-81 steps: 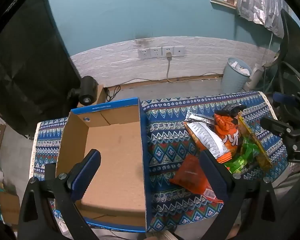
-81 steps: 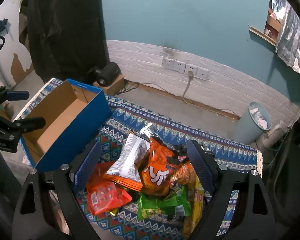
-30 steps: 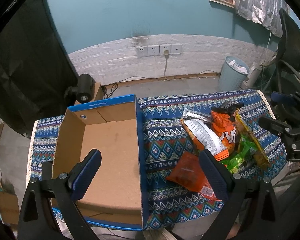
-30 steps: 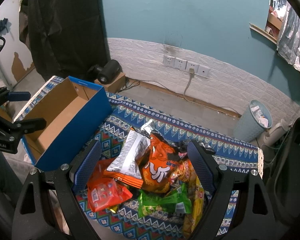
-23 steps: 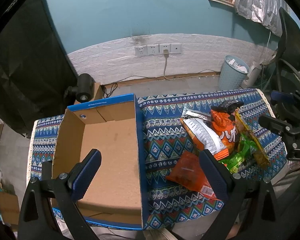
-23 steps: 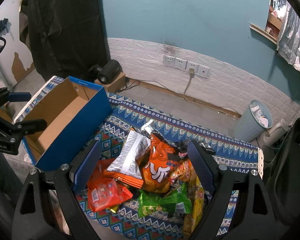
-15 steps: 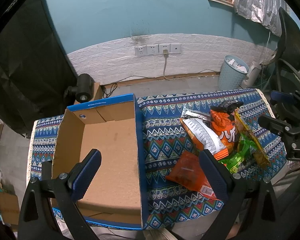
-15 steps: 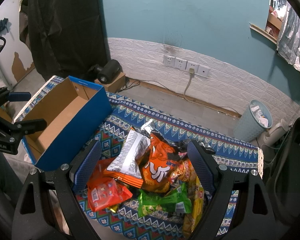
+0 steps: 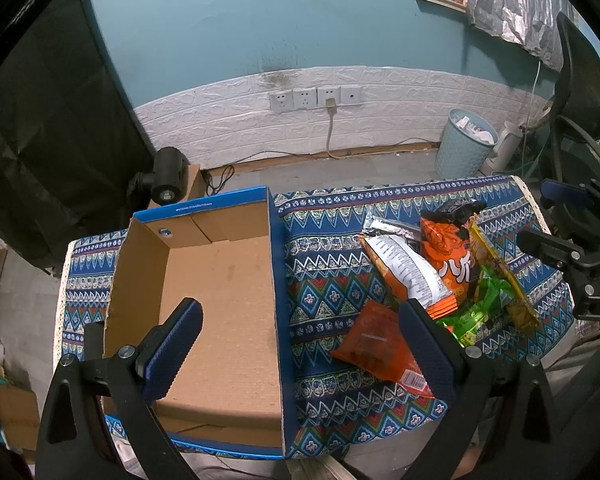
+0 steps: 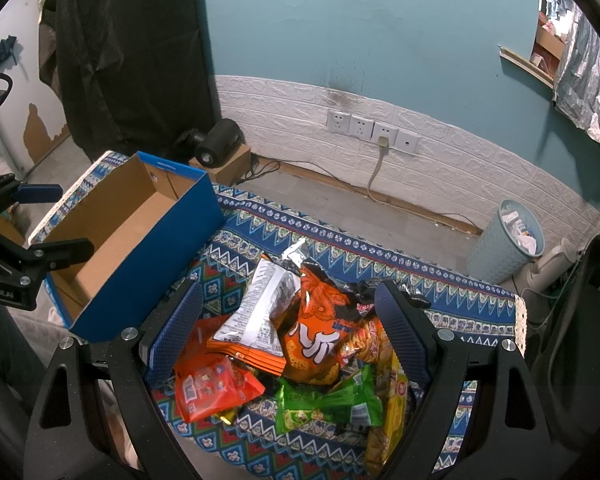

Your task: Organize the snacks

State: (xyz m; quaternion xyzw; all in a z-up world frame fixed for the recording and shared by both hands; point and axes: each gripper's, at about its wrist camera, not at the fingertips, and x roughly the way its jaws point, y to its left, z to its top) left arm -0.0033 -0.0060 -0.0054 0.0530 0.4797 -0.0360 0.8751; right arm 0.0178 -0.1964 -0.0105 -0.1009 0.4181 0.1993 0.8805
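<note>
While both jaws gape wide, crinkled snack bags (image 10: 300, 340) (orange, green, white) beside blue box (image 9: 220, 300).

Both cameras look down from above the near edge of the blue patterned tablecloth (image 9: 332, 264), facing the teal wall with its white brick-pattern panel (image 10: 440, 152). The left wrist view sits over the open blue cardboard box (image 9: 220, 280), with the heap of bright snack packets (image 9: 432, 276) to its right. The right wrist view sits close over that same heap (image 10: 300, 332), the box (image 10: 140, 232) off to its left. Both views share the cloth, the box, the heap and the wall.
</note>
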